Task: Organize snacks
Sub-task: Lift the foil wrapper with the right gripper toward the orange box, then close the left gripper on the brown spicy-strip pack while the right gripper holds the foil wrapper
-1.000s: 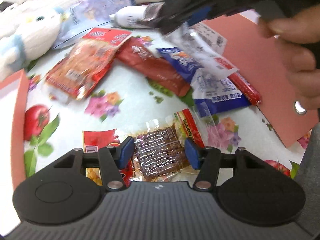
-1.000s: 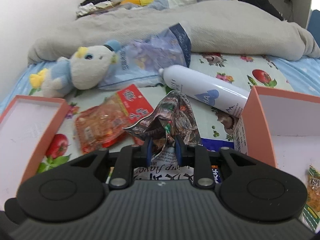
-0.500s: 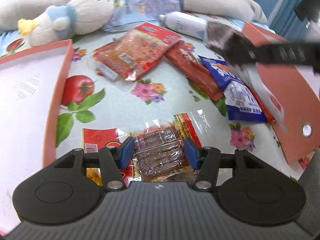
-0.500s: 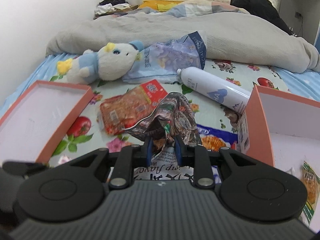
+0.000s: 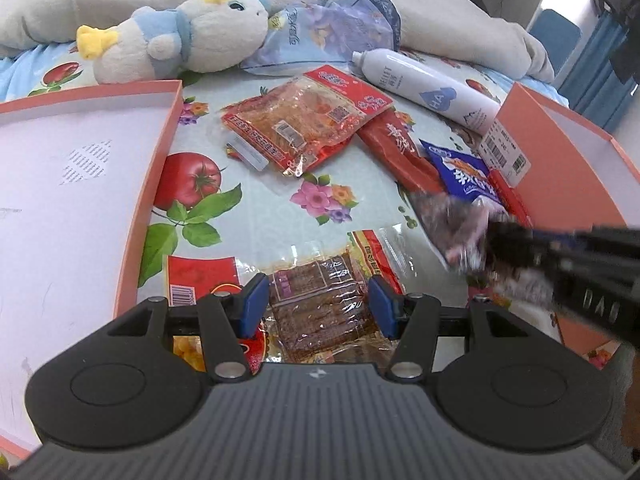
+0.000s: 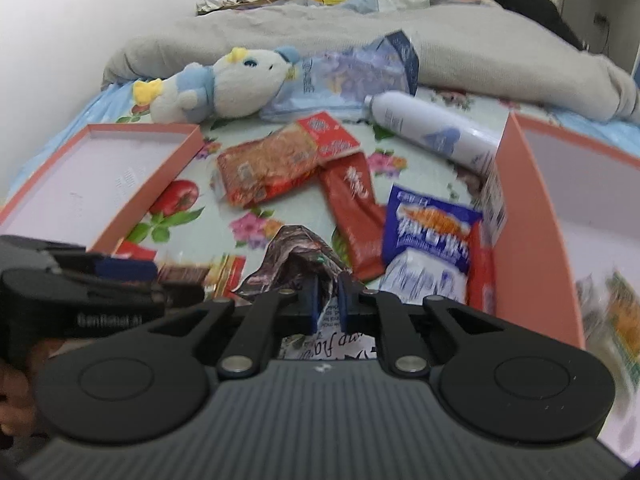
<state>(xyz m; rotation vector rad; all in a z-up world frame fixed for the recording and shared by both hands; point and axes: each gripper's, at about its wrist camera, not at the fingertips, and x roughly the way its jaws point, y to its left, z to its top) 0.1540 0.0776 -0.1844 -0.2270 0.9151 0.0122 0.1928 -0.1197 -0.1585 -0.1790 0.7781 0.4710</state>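
My left gripper (image 5: 318, 302) is shut on a clear-and-red packet of brown strips (image 5: 316, 320), with a blue pad against each side, lifted over the flowered sheet. My right gripper (image 6: 328, 294) pinches a crumpled silvery wrapper (image 6: 296, 250), and its jaws are closing tighter on it. In the left wrist view the right gripper (image 5: 494, 246) comes in from the right with the wrapper (image 5: 448, 220) blurred. An orange-red packet (image 5: 304, 124), a dark red packet (image 5: 396, 144) and a blue-and-white packet (image 5: 464, 172) lie on the bed between two salmon boxes.
An open salmon box (image 5: 154, 152) lies at the left, a second one (image 5: 560, 160) at the right with a snack inside (image 6: 624, 320). Behind them lie a white spray can (image 5: 424, 88), a plush toy (image 5: 180, 36), a blue bag (image 5: 332, 32) and a grey blanket (image 6: 480, 44).
The right gripper came down from the top of the left wrist view to its right side, still holding the wrapper, and its pads drew closer. The left gripper rolled, carrying its packet along.
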